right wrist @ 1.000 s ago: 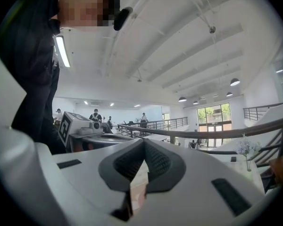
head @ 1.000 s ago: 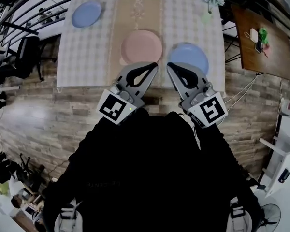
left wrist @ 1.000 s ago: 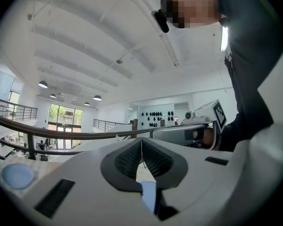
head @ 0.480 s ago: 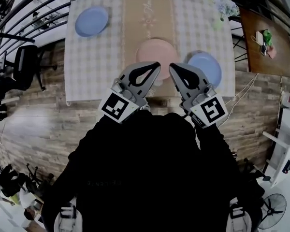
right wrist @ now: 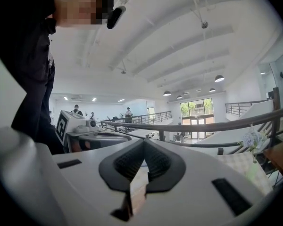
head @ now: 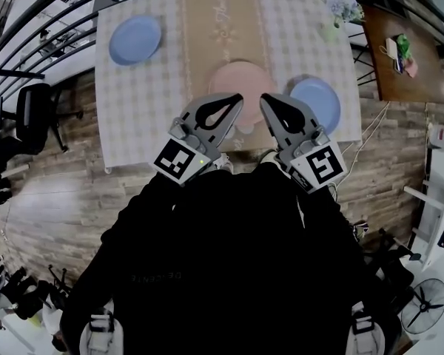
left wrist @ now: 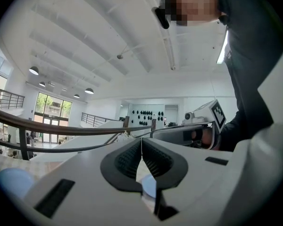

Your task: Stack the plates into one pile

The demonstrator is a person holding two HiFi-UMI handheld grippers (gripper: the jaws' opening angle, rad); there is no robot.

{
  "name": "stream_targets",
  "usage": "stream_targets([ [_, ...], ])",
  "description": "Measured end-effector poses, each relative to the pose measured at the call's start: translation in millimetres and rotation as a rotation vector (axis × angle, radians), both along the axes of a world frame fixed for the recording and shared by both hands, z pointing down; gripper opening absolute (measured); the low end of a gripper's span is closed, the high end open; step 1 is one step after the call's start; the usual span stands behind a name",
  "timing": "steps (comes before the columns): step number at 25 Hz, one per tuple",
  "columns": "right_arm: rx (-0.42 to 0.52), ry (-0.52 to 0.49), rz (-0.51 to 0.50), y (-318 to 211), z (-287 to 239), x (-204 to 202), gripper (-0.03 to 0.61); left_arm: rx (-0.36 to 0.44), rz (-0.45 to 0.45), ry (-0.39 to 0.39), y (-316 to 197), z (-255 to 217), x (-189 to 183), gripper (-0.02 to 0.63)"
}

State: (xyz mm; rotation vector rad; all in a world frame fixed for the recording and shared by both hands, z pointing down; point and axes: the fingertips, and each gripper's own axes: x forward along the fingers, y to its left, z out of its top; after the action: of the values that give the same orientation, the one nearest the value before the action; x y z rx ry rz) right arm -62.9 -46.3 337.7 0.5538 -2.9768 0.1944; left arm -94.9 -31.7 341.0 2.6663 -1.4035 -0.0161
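Observation:
Three plates lie on the checked tablecloth [head: 144, 102]: a blue plate [head: 135, 39] at the far left, a pink plate [head: 240, 83] in the middle on the tan runner, and a second blue plate [head: 316, 102] near the right front. Both grippers are held side by side, level, over the table's near edge. My left gripper [head: 239, 97] is shut and empty, its tip over the pink plate's near rim. Just right of it, my right gripper [head: 264, 97] is also shut and empty. The jaws meet in the left gripper view [left wrist: 141, 140] and in the right gripper view [right wrist: 144, 142].
A vase of flowers [head: 340, 6] stands at the table's far right corner. A wooden side table [head: 403, 69] with small items is to the right, an office chair [head: 37, 106] to the left. Railings run behind the table. A fan [head: 422, 305] stands at the bottom right.
Both grippers have moved forward together, from short of the table's near edge to over it and the pink plate's near rim. Their jaws stayed shut.

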Motion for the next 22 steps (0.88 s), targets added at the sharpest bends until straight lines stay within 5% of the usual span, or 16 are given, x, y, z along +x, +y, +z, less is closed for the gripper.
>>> stream_targets([
  [15, 0.020, 0.050, 0.037, -39.4, 8.3, 46.0, -0.003, 0.033, -0.042, -0.027, -32.8, -2.3, 34.9, 0.020],
  [22, 0.004, 0.044, 0.095, -52.2, 13.0, 64.0, 0.015, 0.043, 0.006, -0.042, -45.8, -0.3, 61.5, 0.020],
])
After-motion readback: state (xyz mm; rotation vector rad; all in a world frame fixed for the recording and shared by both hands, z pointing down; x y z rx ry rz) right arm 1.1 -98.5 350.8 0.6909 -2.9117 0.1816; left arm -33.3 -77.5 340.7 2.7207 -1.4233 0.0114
